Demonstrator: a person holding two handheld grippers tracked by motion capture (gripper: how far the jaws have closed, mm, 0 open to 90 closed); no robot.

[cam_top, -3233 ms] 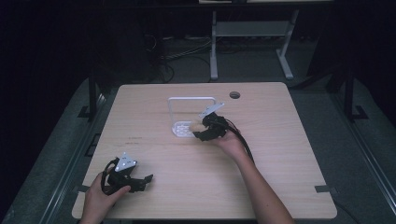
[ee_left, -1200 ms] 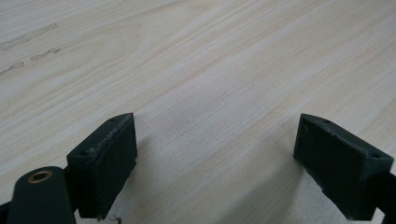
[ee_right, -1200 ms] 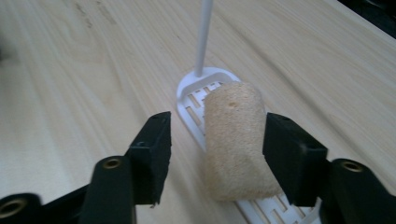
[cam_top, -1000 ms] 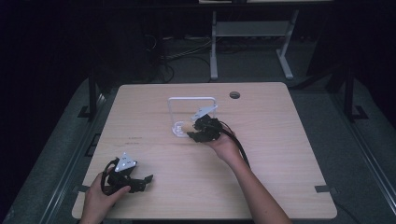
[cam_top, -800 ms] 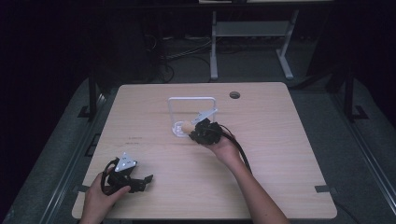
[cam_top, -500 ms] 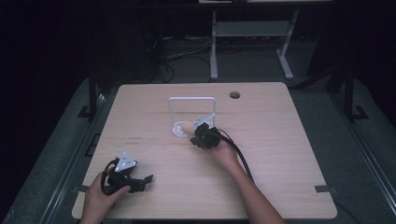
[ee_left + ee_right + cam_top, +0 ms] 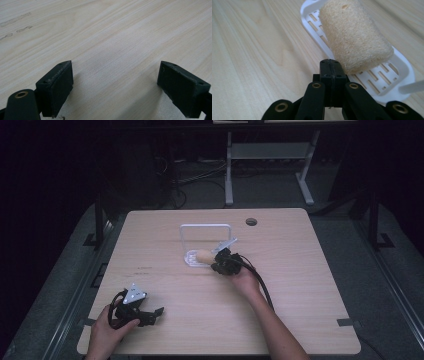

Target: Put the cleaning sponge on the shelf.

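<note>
A tan loofah roll (image 7: 354,35) lies on a white slotted tray (image 7: 384,82), which has an upright white wire loop (image 7: 205,227) behind it. In the high view the roll (image 7: 202,255) sits near the table's middle. My right gripper (image 7: 330,65) is shut, pads pressed together with nothing between them. Its tip sits at the tray's edge, just beside the roll's near end; I cannot tell whether it touches. From above, my right gripper (image 7: 216,265) points left at the tray (image 7: 191,261). My left gripper (image 7: 156,313) rests at the front left, open over bare wood (image 7: 112,72).
The wooden table (image 7: 300,285) has a round cable hole (image 7: 251,221) near its far edge and faint marks (image 7: 142,268) at the left. A metal stand (image 7: 265,155) and cables stand on the dark floor behind.
My right hand has come down and slightly left, toward the tray and roll, and its jaws have closed together. The left hand has stayed where it was.
</note>
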